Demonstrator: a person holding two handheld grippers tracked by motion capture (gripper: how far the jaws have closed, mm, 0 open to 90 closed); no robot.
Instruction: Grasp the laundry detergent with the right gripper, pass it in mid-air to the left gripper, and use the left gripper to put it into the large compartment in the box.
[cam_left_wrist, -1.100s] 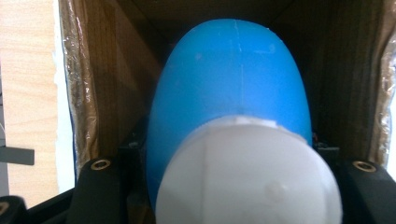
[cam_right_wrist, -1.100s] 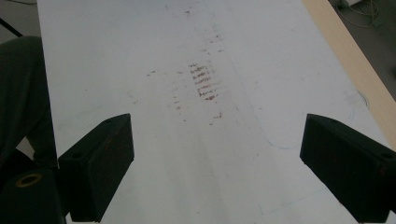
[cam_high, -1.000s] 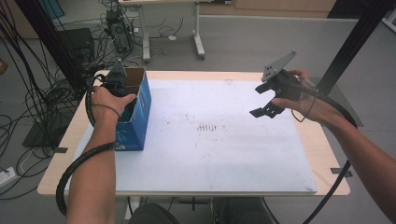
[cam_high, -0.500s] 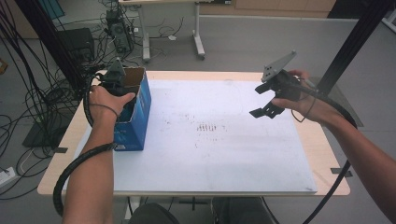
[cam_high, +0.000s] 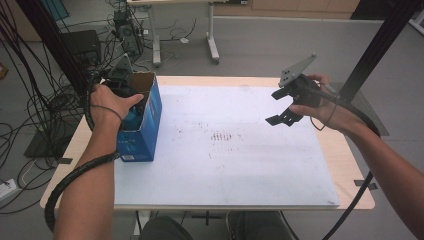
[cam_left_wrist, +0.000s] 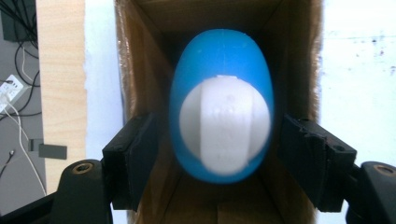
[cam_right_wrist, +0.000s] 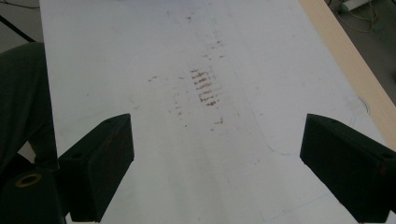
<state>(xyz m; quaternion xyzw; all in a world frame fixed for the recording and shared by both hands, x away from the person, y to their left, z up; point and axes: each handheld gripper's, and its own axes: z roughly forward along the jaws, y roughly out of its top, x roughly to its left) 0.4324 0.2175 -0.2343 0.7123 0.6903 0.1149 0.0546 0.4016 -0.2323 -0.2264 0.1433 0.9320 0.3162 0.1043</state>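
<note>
The left gripper points down into the box at the counter's left edge; its fingers have just been opening and now flank the blue bottle inside without pressing it. The right gripper hovers with fingers wide, empty.

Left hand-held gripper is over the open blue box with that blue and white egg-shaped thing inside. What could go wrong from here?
1. The left hand-held gripper has just been opening; its jaws flank the blue and white egg-shaped object without pressing it, so the object may have been let go and could settle crooked in the box.
2. The jaws sit close to the cardboard walls; lifting out could snag and tip the tall box.
3. The right hand-held gripper hovers open and apart, steadying nothing.
</note>
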